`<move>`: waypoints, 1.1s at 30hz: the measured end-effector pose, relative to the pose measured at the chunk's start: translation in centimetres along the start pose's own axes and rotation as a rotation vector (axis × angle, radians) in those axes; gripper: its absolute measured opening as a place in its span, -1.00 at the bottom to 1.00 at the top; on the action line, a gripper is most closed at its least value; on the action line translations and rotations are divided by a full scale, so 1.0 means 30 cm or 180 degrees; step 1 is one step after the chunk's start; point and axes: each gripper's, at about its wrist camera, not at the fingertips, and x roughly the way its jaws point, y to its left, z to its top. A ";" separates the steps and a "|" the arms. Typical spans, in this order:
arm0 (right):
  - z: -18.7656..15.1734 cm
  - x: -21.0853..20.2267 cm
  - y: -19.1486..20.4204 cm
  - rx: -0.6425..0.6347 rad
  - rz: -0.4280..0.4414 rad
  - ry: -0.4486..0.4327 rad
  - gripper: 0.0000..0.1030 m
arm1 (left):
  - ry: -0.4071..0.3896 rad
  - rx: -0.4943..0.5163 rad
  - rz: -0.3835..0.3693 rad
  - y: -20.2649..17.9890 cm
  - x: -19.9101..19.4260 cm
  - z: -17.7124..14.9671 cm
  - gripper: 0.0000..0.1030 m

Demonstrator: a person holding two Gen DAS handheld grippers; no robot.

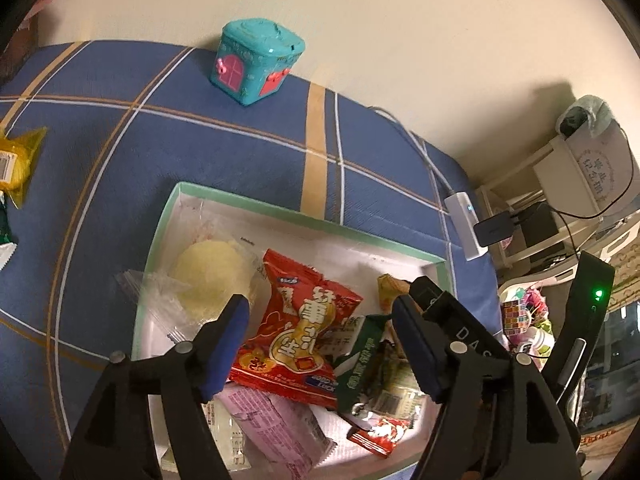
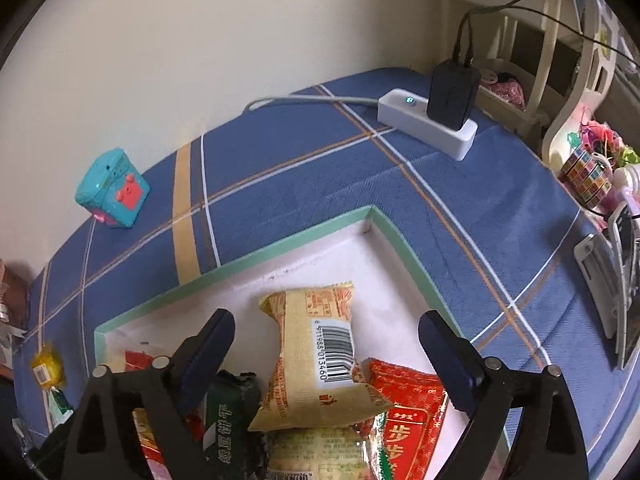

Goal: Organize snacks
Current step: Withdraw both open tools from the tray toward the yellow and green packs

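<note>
Snacks (image 1: 304, 332) crowd box (image 1: 256, 204); toy house (image 1: 256, 62) apparently clear.

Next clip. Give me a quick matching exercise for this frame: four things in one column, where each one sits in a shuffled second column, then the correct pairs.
Things:
1. teal toy house
2. red peanut packet
3. white power strip
4. small yellow packet

Places:
A. loose on the blue cloth, outside the box, at the left edge of the left wrist view
B. against the wall at the back of the blue cloth
C. inside the green-rimmed box, between the open left jaws
D. on the cloth beyond the box's far corner, with a black charger plugged in

Pairs: 1-B, 2-C, 3-D, 4-A
</note>
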 end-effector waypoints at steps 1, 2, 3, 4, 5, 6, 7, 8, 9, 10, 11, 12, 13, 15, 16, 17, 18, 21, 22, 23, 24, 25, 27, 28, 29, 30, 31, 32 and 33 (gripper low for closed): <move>0.004 -0.009 -0.001 0.0014 0.0000 -0.0014 0.85 | -0.0012 0.0013 -0.0001 -0.007 -0.005 0.005 0.45; 0.009 -0.021 -0.003 0.0029 -0.0002 -0.0035 0.85 | -0.0031 0.0037 0.0000 -0.013 -0.019 0.009 0.46; 0.015 -0.034 -0.005 0.0043 -0.0008 -0.0054 0.85 | -0.0042 0.0055 0.0009 -0.015 -0.028 0.012 0.47; 0.020 -0.043 -0.006 0.0054 -0.0014 -0.0066 0.85 | -0.0058 0.0081 0.0033 -0.018 -0.038 0.016 0.48; 0.025 -0.056 -0.008 0.0068 -0.0019 -0.0079 0.85 | -0.0090 0.0116 0.0086 -0.020 -0.052 0.022 0.50; 0.030 -0.066 -0.010 0.0078 -0.0018 -0.0085 0.85 | -0.0118 0.0136 0.0134 -0.018 -0.063 0.026 0.53; 0.035 -0.075 -0.011 0.0088 -0.0015 -0.0091 0.85 | -0.0141 0.0151 0.0188 -0.014 -0.073 0.029 0.55; 0.039 -0.085 -0.011 0.0093 -0.0015 -0.0091 0.85 | -0.0167 0.0167 0.0260 -0.009 -0.081 0.034 0.55; 0.042 -0.092 -0.011 0.0091 -0.0015 -0.0084 0.85 | -0.0187 0.0178 0.0324 -0.002 -0.088 0.038 0.56; 0.045 -0.097 -0.009 0.0085 -0.0016 -0.0075 0.85 | -0.0202 0.0184 0.0380 0.005 -0.095 0.042 0.56; 0.047 -0.102 -0.005 0.0072 -0.0016 -0.0063 0.85 | -0.0226 0.0187 0.0463 0.017 -0.102 0.048 0.56; 0.049 -0.106 0.000 0.0054 -0.0017 -0.0048 0.85 | -0.0241 0.0192 0.0527 0.025 -0.108 0.052 0.56; 0.050 -0.108 0.004 0.0036 -0.0017 -0.0036 0.85 | -0.0261 0.0205 0.0624 0.035 -0.114 0.056 0.56; 0.049 -0.112 0.014 -0.0001 -0.0011 -0.0015 0.85 | -0.0294 0.0238 0.0785 0.052 -0.118 0.062 0.56; 0.048 -0.112 0.019 -0.0018 -0.0010 0.0003 0.85 | -0.0299 0.0253 0.0856 0.061 -0.119 0.065 0.56; 0.046 -0.112 0.023 -0.0035 -0.0010 0.0026 0.85 | -0.0302 0.0262 0.0917 0.071 -0.121 0.068 0.56; 0.043 -0.110 0.026 -0.0046 -0.0015 0.0047 0.85 | -0.0306 0.0274 0.0977 0.081 -0.125 0.071 0.57; 0.039 -0.109 0.037 -0.0091 -0.0024 0.0065 0.85 | -0.0328 0.0310 0.1124 0.098 -0.132 0.077 0.61; 0.037 -0.109 0.042 -0.0117 -0.0036 0.0071 0.85 | -0.0334 0.0321 0.1163 0.103 -0.134 0.078 0.70; 0.035 -0.110 0.046 -0.0136 -0.0043 0.0069 0.85 | -0.0343 0.0330 0.1187 0.107 -0.136 0.079 0.76; 0.034 -0.111 0.051 -0.0159 -0.0046 0.0064 0.85 | -0.0358 0.0334 0.1196 0.112 -0.140 0.081 0.81; 0.033 -0.113 0.057 -0.0189 -0.0046 0.0055 0.85 | -0.0371 0.0335 0.1199 0.112 -0.144 0.081 0.81; 0.032 -0.116 0.066 -0.0221 -0.0033 0.0040 0.95 | -0.0405 0.0350 0.1214 0.114 -0.149 0.085 0.81; 0.031 -0.117 0.072 -0.0233 -0.0027 0.0027 0.99 | -0.0425 0.0367 0.1226 0.112 -0.150 0.084 0.81; 0.029 -0.119 0.076 -0.0251 -0.0031 0.0015 1.00 | -0.0443 0.0390 0.1234 0.110 -0.153 0.082 0.82; 0.028 -0.120 0.081 -0.0272 -0.0041 0.0008 1.00 | -0.0458 0.0409 0.1233 0.108 -0.156 0.082 0.82; 0.028 -0.121 0.085 -0.0292 -0.0046 0.0000 1.00 | -0.0469 0.0416 0.1230 0.107 -0.157 0.083 0.82; 0.026 -0.122 0.089 -0.0308 -0.0043 -0.0009 1.00 | -0.0486 0.0421 0.1226 0.106 -0.159 0.084 0.82; 0.025 -0.123 0.092 -0.0319 -0.0038 -0.0015 1.00 | -0.0496 0.0434 0.1242 0.103 -0.160 0.084 0.82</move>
